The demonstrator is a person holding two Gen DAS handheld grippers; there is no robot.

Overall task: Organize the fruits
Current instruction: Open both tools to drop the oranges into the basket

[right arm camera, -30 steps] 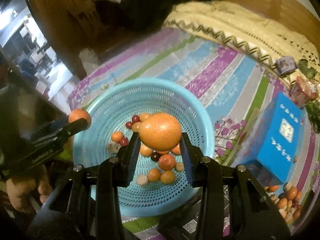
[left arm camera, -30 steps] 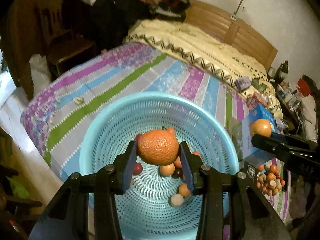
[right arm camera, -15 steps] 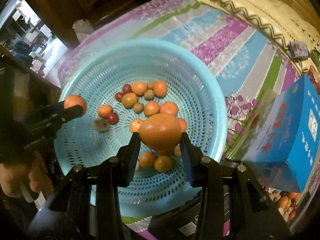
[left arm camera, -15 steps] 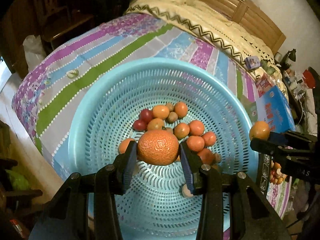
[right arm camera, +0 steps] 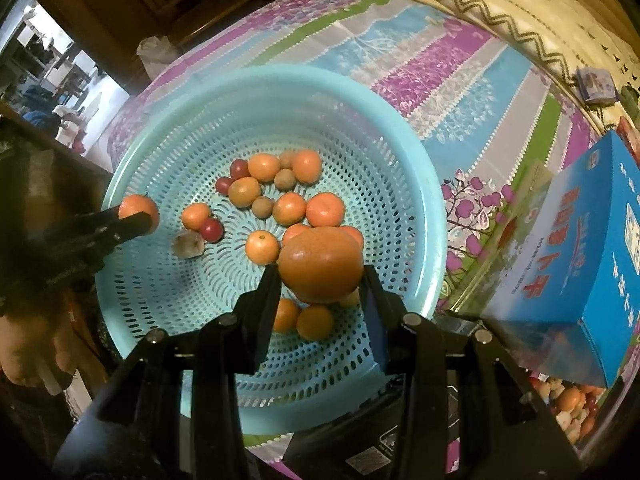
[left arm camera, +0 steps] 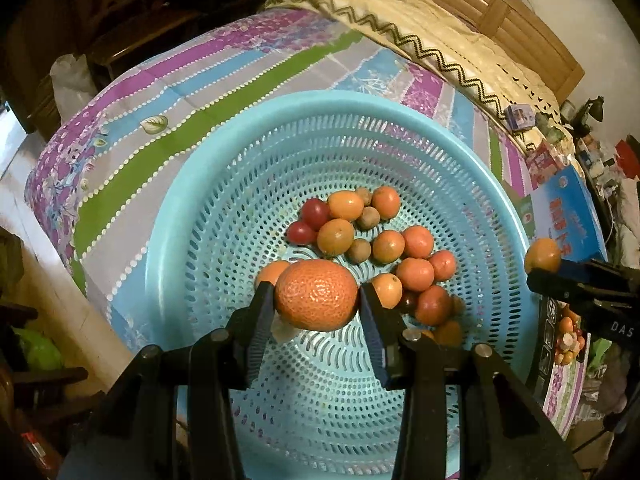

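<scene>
- While both grippers hang over the blue basket [left arm camera: 192, 208], each carries one orange fruit not yet let go; the sorting looks, by my judgement, partly done.
- Left gripper [left arm camera: 318, 312]: jaws part-closed, pads clamped on a rough-skinned orange [left arm camera: 316, 295], held above the near side of the basket floor.
- Right gripper [right arm camera: 320, 284]: jaws part-closed, pads clamped on a smooth orange [right arm camera: 321, 265], held above the right half of the basket's fruit pile. Seen from the left wrist camera, it sits at the basket's right rim.
- Basket: one, perforated plastic, standing on a striped bedspread [left arm camera: 168, 92] on a bed.
- Fruit already in the basket: roughly a dozen small orange fruits [right arm camera: 325, 209], three small red ones [right arm camera: 211, 229], three brownish round ones [right arm camera: 263, 207], and one pale piece [right arm camera: 188, 243] I cannot identify. Some lie hidden behind the held oranges, so the counts are approximate.
- Held fruit: two, one per gripper.
- Fruit left outside: a heap of mixed small pieces [right arm camera: 568, 404] at the lower right, beyond the basket; too many and too small to count.
- Blue box [right arm camera: 592, 248]: one, standing just beside the basket's right rim.
- Person: one hand [right arm camera: 28, 352] visible at the lower left of the right wrist view, behind the left gripper.
- Remaining, as judged: release both oranges into the basket, then fetch more from the outside heap.
</scene>
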